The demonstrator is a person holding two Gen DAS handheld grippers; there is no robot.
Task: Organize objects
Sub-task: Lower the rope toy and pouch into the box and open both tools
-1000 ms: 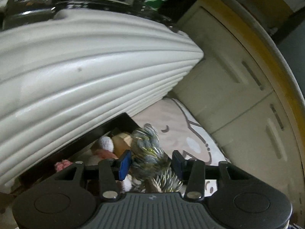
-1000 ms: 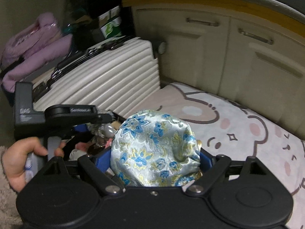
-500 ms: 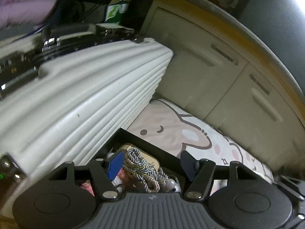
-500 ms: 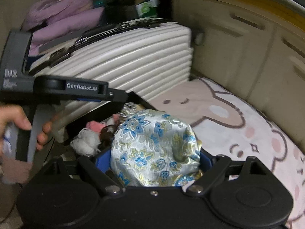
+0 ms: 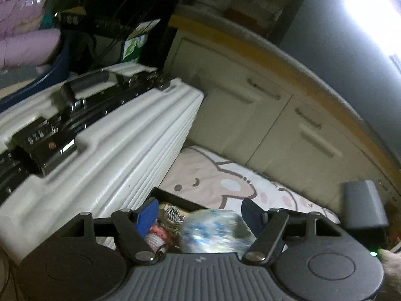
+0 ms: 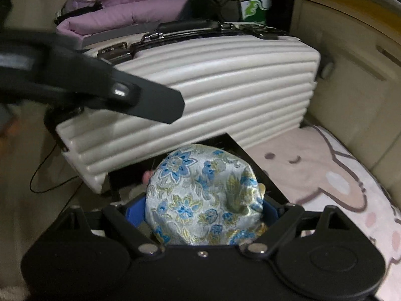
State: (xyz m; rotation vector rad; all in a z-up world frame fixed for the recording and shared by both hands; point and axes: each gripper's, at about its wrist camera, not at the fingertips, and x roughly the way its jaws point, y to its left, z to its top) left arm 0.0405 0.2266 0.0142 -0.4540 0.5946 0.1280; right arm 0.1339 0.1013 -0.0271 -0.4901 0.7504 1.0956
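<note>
Blue-and-gold floral pouch [image 6: 205, 195] (silvery ground), cream ribbed suitcase [image 6: 225, 87].

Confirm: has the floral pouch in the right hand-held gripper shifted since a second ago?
Yes. The floral pouch moved left off the rug, now over the black box beside the suitcase.

A: Left hand-held gripper [image 5: 198, 215]: body?
B: Grey ribbed housing, two round black discs at its sides, black linkage arms on silver rivets, blue finger pads [image 5: 147, 216].
A: Right hand-held gripper [image 6: 201, 212]?
B: Matte black housing, the same discs, silver rivets, one small centre screw, blue pads [image 6: 135, 213] inside the black arms.
</note>
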